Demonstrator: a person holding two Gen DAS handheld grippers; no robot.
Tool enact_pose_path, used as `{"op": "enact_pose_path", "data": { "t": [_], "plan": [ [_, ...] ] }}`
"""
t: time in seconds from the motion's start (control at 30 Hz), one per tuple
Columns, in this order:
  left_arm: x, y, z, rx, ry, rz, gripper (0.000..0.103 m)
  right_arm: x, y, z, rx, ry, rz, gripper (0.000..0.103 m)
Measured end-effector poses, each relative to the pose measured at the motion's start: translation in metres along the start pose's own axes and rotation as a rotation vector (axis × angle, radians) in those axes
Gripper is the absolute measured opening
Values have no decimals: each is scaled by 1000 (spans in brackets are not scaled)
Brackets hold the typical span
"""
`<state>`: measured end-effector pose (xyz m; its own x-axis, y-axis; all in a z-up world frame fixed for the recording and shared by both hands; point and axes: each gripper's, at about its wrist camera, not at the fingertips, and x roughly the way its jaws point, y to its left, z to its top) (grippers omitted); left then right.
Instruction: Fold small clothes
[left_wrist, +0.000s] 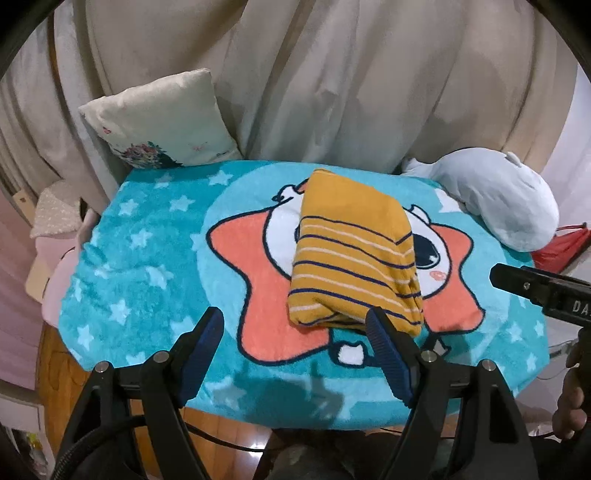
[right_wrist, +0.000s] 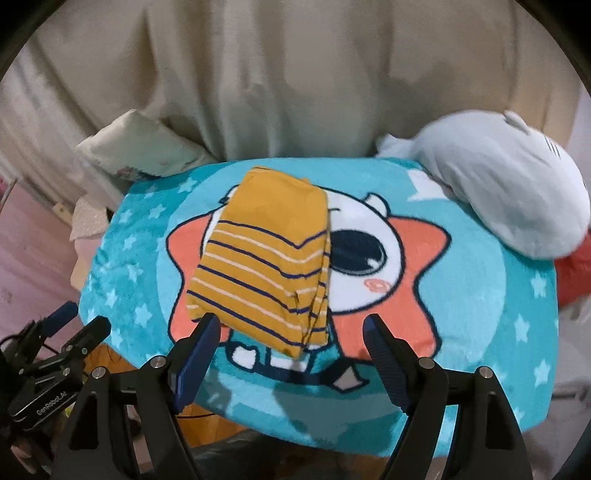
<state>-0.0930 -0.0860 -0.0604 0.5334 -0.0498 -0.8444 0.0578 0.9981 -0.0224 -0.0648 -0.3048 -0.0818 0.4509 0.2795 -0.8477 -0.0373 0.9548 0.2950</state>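
A small mustard-yellow garment with navy and white stripes (left_wrist: 354, 254) lies folded into a compact rectangle in the middle of a turquoise cartoon blanket (left_wrist: 147, 258). It also shows in the right wrist view (right_wrist: 266, 266) on the blanket (right_wrist: 480, 295). My left gripper (left_wrist: 295, 328) is open and empty, hovering just in front of the garment's near edge. My right gripper (right_wrist: 291, 334) is open and empty, also just short of the near edge. The right gripper's body shows at the right of the left wrist view (left_wrist: 543, 291), and the left gripper at the left of the right wrist view (right_wrist: 55, 354).
A cream cushion (left_wrist: 162, 122) leans at the back left and a pale blue plush toy (left_wrist: 498, 199) lies at the back right, with something red (left_wrist: 561, 247) beside it. Beige curtains (left_wrist: 332, 74) hang behind. The blanket's near edge overhangs a wooden surface (left_wrist: 55, 369).
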Motion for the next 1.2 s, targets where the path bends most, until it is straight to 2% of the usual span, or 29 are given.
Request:
{"op": "enact_pose_path", "data": {
  "t": [0.1,0.33,0.6,0.8,0.97,1.2],
  "plan": [
    [1,8,-1,-4,6,-26,78,-1,9,-1,-4,7,-13,83],
    [3,17,2,34,1,-34,80,-3,38,-6,-42,3,-72,83],
    [4,28,11,63,-10,-53,81,-4,43,-2,-2,-10,-108,83],
    [3,38,23,55,-32,-64,81,-11,51,7,3,-46,-119,83],
    [7,46,29,23,-19,-72,81,-17,60,10,-25,-70,-122,83],
    [7,41,29,55,-24,-62,81,-19,64,8,-24,-71,-120,83]
  ]
}}
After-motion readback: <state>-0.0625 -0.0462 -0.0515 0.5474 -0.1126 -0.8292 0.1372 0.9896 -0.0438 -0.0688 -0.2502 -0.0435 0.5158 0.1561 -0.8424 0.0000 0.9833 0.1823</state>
